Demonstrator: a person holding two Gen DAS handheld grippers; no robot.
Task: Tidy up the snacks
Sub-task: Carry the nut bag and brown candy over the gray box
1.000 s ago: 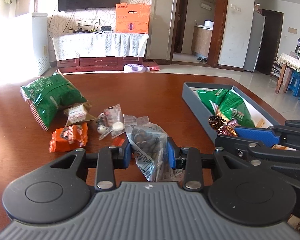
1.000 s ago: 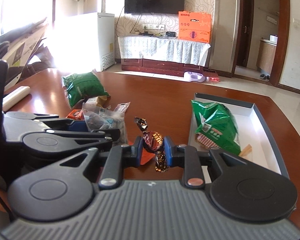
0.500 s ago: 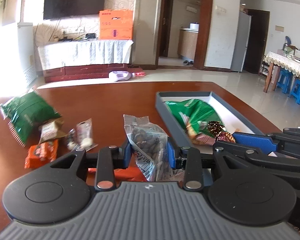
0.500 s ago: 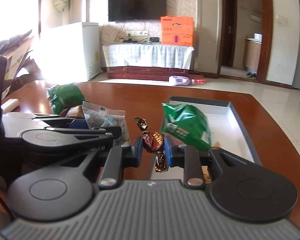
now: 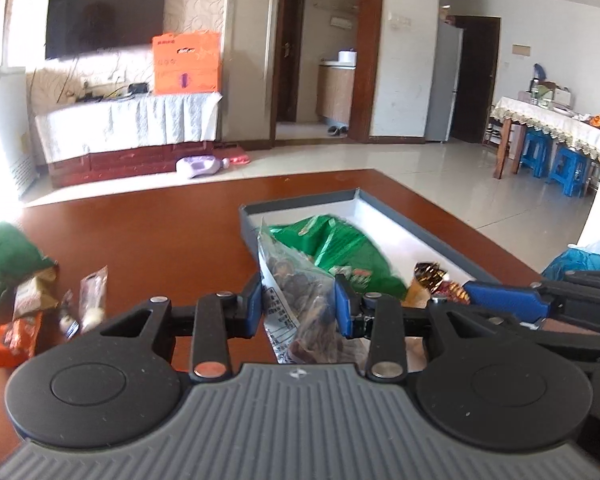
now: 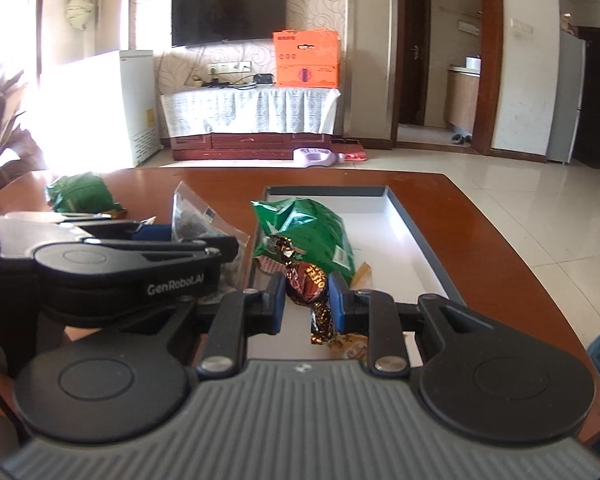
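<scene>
My left gripper (image 5: 299,302) is shut on a clear packet of dark dried snacks (image 5: 296,300), held at the near left edge of the grey box (image 5: 300,206). My right gripper (image 6: 307,300) is shut on a brown foil-wrapped candy (image 6: 305,280), held over the white inside of the box (image 6: 410,224). A green snack bag (image 6: 306,232) lies in the box, with a yellow wrapper (image 6: 362,270) beside it. In the left wrist view the candy (image 5: 430,274) and the right gripper's blue pad (image 5: 504,300) show at right. The left gripper's body (image 6: 132,264) shows at left in the right wrist view.
On the brown table (image 5: 160,236), left of the box, lie a second green bag (image 5: 4,260), an orange packet (image 5: 14,338) and small clear packets (image 5: 92,296). The table's right edge (image 6: 500,240) runs close beside the box. A blue bag (image 5: 580,262) sits at far right.
Both grippers have travelled to the right with their snacks, from over the bare table to the box. The loose snacks on the table have slid toward the left of the left wrist view.
</scene>
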